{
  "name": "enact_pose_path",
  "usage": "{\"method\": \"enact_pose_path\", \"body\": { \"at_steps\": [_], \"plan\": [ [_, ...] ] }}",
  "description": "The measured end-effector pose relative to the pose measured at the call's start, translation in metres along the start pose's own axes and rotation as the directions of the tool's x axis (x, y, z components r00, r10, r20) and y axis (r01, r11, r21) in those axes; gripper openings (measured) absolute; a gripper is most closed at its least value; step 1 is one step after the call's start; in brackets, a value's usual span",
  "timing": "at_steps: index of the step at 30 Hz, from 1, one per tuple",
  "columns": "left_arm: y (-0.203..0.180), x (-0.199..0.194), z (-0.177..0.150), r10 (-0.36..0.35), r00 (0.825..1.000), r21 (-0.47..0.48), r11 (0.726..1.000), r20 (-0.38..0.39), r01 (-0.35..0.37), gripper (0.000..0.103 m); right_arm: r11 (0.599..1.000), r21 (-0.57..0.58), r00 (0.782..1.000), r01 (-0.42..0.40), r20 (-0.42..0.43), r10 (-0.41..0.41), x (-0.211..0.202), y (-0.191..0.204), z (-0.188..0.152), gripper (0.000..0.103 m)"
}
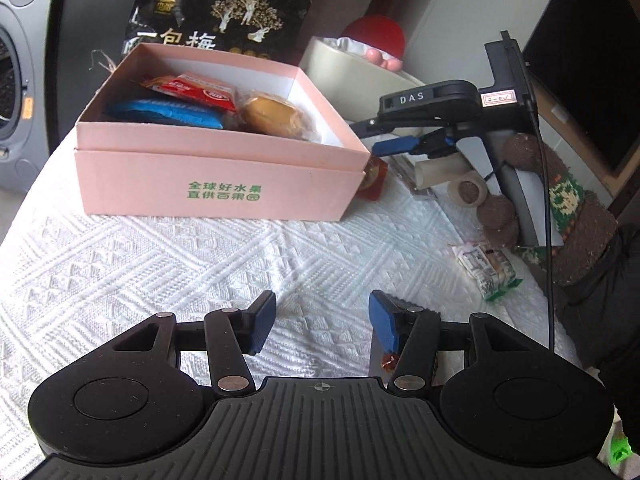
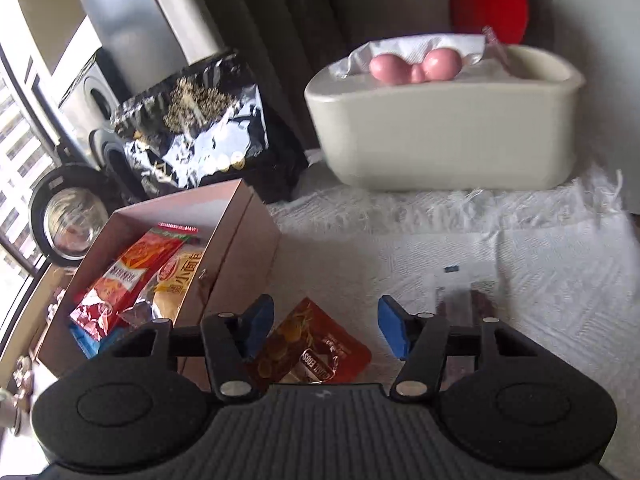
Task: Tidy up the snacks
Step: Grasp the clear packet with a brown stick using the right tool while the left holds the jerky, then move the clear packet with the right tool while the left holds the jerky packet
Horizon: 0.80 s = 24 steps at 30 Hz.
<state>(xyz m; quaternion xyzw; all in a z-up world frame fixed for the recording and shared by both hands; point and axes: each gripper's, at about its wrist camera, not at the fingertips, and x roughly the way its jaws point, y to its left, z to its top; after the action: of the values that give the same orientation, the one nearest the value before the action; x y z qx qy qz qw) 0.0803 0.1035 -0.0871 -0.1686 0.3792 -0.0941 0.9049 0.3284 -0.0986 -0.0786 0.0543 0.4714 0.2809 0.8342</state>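
A pink cardboard box (image 1: 216, 184) stands on the white cloth and holds a red packet (image 1: 192, 90), a blue packet (image 1: 168, 114) and a wrapped bun (image 1: 276, 116). My left gripper (image 1: 322, 320) is open over bare cloth in front of the box, with nothing between its fingers. My right gripper (image 2: 326, 328) is open just right of the box (image 2: 248, 240). An orange-red egg snack packet (image 2: 316, 344) lies on the cloth beneath it, and the pads do not press it. In the left wrist view the right gripper (image 1: 384, 138) hovers by the box's right end, above that orange-red packet (image 1: 374, 178).
A green-and-white snack packet (image 1: 488, 268) lies at the right. A clear packet (image 2: 464, 300) lies right of my right gripper. Behind the box stand a black foil bag (image 1: 216, 20) and a cream tissue holder (image 2: 440, 120). A tape roll (image 1: 466, 192) and a brown knitted toy (image 1: 568, 208) sit at the right edge.
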Motion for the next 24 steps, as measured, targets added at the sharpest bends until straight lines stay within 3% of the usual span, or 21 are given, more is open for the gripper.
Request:
{"method": "enact_pose_path", "body": {
  "at_steps": [1, 2, 6, 8, 10, 12, 13, 14, 16, 20, 21, 22, 24],
  "plan": [
    [0.001, 0.001, 0.000, -0.002, 1.000, -0.004, 1.000, -0.001, 0.002, 0.057, 1.000, -0.009, 1.000, -0.005, -0.022, 0.005, -0.001, 0.000, -0.003, 0.031],
    [0.001, 0.001, 0.000, -0.003, 1.000, -0.004, 1.000, -0.001, 0.003, 0.057, 1.000, -0.024, 1.000, -0.003, -0.030, 0.002, -0.006, 0.000, -0.009, 0.027],
    [-0.003, 0.003, 0.001, -0.016, 1.000, 0.009, 1.000, -0.008, 0.016, 0.057, 0.995, 0.003, 0.990, -0.102, -0.092, 0.102, -0.039, -0.011, -0.040, 0.012],
    [-0.009, 0.004, 0.002, -0.032, 0.999, 0.031, 0.999, -0.011, 0.033, 0.057, 0.992, -0.006, 0.984, -0.128, -0.125, 0.127, -0.053, -0.013, -0.054, 0.010],
    [-0.018, 0.008, 0.002, -0.052, 0.998, 0.065, 0.996, -0.020, 0.053, 0.057, 0.996, -0.068, 0.996, -0.049, -0.073, 0.044, -0.072, -0.011, -0.063, 0.011],
    [-0.028, 0.013, 0.001, -0.067, 0.997, 0.097, 0.993, -0.035, 0.070, 0.057, 0.989, -0.116, 0.995, 0.089, 0.049, -0.084, -0.082, -0.011, -0.062, 0.012],
    [-0.033, 0.016, -0.001, -0.070, 0.997, 0.113, 0.991, -0.044, 0.075, 0.057, 0.982, -0.112, 0.986, 0.151, 0.094, -0.140, -0.081, -0.013, -0.058, 0.019],
    [-0.038, 0.018, -0.002, -0.071, 0.996, 0.130, 0.989, -0.053, 0.078, 0.057, 0.978, -0.094, 0.977, 0.187, 0.120, -0.175, -0.078, -0.016, -0.053, 0.039],
    [-0.047, 0.018, -0.004, -0.066, 0.996, 0.173, 0.982, -0.061, 0.075, 0.057, 0.975, -0.028, 0.966, 0.219, 0.146, -0.212, -0.063, -0.029, -0.039, 0.068],
    [-0.059, 0.014, -0.011, -0.037, 0.997, 0.253, 0.966, -0.067, 0.053, 0.057, 0.964, -0.009, 0.961, 0.267, 0.078, -0.265, -0.019, -0.045, -0.023, 0.068],
    [-0.060, 0.014, -0.013, -0.034, 0.997, 0.263, 0.964, -0.070, 0.051, 0.057, 0.957, -0.033, 0.954, 0.288, 0.098, -0.283, -0.014, -0.044, -0.025, 0.069],
    [-0.059, 0.013, -0.014, -0.030, 0.997, 0.268, 0.962, -0.074, 0.049, 0.057, 0.948, -0.065, 0.948, 0.311, 0.094, -0.304, -0.013, -0.039, -0.026, 0.061],
    [-0.056, 0.013, -0.015, -0.024, 0.997, 0.266, 0.963, -0.079, 0.044, 0.057, 0.940, -0.121, 0.947, 0.320, 0.075, -0.312, -0.020, -0.030, -0.031, 0.035]
  ]
}}
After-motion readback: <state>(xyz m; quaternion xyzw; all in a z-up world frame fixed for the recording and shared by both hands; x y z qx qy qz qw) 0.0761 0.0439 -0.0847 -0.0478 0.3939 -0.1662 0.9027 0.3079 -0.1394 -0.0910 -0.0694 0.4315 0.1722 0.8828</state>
